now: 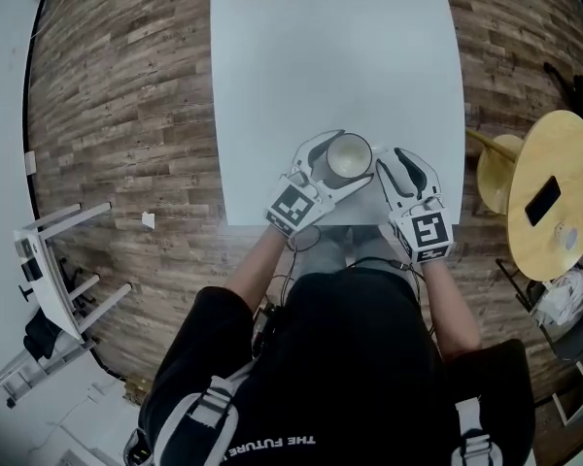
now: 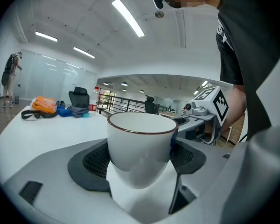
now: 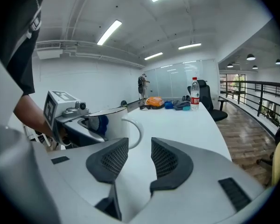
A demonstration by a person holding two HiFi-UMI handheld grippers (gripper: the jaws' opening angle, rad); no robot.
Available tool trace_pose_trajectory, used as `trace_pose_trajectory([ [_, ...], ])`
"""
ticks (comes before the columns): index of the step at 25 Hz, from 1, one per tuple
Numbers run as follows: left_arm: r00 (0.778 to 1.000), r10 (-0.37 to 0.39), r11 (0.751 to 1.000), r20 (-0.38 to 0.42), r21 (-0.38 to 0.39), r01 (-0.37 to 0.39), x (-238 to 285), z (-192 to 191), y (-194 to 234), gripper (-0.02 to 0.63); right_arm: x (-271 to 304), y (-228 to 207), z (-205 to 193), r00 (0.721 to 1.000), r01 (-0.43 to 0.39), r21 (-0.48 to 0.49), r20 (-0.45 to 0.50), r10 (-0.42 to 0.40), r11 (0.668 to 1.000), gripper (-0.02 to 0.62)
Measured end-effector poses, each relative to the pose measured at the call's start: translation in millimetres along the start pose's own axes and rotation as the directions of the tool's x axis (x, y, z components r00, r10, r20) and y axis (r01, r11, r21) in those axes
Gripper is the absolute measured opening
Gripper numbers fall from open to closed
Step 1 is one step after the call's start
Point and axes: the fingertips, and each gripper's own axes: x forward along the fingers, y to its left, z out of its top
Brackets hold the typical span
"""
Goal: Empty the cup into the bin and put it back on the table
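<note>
A white cup (image 1: 348, 156) with a dark rim is at the near edge of the white table (image 1: 321, 56). My left gripper (image 1: 338, 168) is shut on it, with a pad pressed to each side of the cup's body (image 2: 141, 143). In the left gripper view the cup stands upright between the jaws, just above the tabletop. My right gripper (image 1: 405, 168) is beside it on the right, open, with nothing between its pads (image 3: 165, 158). In the right gripper view the cup's handle (image 3: 134, 133) lies beyond the left pad. The inside of the cup looks pale and I see nothing in it.
A round wooden side table (image 1: 564, 144) with a dark phone (image 1: 542, 200) stands to the right. A water bottle (image 3: 194, 93), an orange item (image 3: 155, 101) and bags lie at the table's far end. A white rack (image 1: 53, 280) lies on the floor at the left.
</note>
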Motion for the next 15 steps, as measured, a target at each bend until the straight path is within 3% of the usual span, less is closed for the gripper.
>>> trace_pose_trajectory([
  [5, 0.999, 0.041, 0.998, 0.015, 0.047, -0.042, -29, 52, -21, 0.382, -8, 13, 64, 0.990, -0.015, -0.034, 0.139, 0.020, 0.999, 0.135],
  [9, 0.986, 0.166, 0.985, 0.013, 0.042, -0.166, -63, 76, -2, 0.382, 13, 45, 106, 0.978, -0.103, -0.093, 0.173, 0.118, 0.990, 0.061],
  [12, 0.956, 0.293, 0.956, 0.019, 0.002, -0.293, -115, 67, 6, 0.382, 31, 97, 115, 0.951, -0.236, -0.116, 0.177, 0.253, 0.965, 0.052],
  [15, 0.898, 0.439, 0.898, 0.017, -0.037, -0.438, -186, 53, 8, 0.382, 47, 172, 121, 0.903, -0.374, -0.166, 0.158, 0.399, 0.912, 0.052],
])
